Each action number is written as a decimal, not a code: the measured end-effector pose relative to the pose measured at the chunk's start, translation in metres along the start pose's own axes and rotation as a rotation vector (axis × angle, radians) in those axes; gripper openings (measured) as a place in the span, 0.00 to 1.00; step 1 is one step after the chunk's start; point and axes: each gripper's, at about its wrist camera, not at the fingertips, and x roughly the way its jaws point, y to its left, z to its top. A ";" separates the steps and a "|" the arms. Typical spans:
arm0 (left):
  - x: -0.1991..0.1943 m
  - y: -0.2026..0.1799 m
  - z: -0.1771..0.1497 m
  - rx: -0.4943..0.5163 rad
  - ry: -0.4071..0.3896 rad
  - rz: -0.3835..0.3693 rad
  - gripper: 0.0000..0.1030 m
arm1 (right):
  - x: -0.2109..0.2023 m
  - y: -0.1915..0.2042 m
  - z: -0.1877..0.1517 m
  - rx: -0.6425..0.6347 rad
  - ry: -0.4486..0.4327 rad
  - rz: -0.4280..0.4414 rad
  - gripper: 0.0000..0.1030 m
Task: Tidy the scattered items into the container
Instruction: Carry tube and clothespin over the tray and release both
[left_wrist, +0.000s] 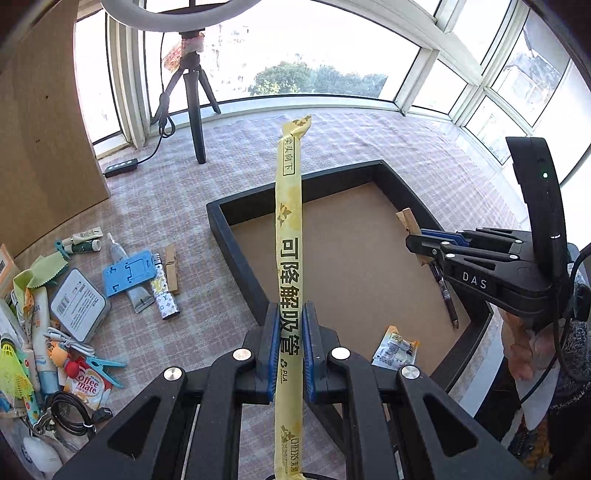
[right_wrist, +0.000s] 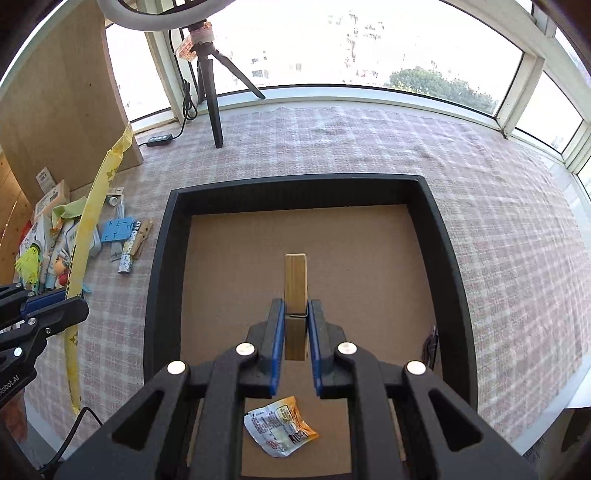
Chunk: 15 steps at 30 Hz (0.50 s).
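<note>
Now the left claw (left_wrist: 290, 347) clamps a yellow straw wrapper (left_wrist: 289, 236), the right claw (right_wrist: 296, 339) a wooden clothespin (right_wrist: 295, 284)

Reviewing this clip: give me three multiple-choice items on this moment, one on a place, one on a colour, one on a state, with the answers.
1. Where does the snack packet lie?
A. inside the black tray
B. on the checked cloth
C. among the pile of items

2. What colour is the wrapper of the long straw?
A. blue
B. yellow
C. white

3. What is the right gripper doing?
A. standing open and empty
B. clamped on a pen
C. clamped on a wooden clothespin

Answers: 1 A, the packet rests on the tray's brown floor. 2 B, yellow paper with dark print. 3 C, the blue pads press both sides of the peg.
</note>
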 end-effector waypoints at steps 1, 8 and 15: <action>0.003 -0.008 0.004 0.014 -0.001 -0.004 0.10 | -0.001 -0.006 -0.001 0.011 0.000 -0.006 0.12; 0.017 -0.057 0.027 0.068 -0.004 -0.037 0.12 | -0.003 -0.039 -0.008 0.076 0.002 -0.038 0.12; 0.015 -0.066 0.033 0.059 -0.060 0.010 0.82 | -0.017 -0.047 -0.008 0.094 -0.056 -0.064 0.42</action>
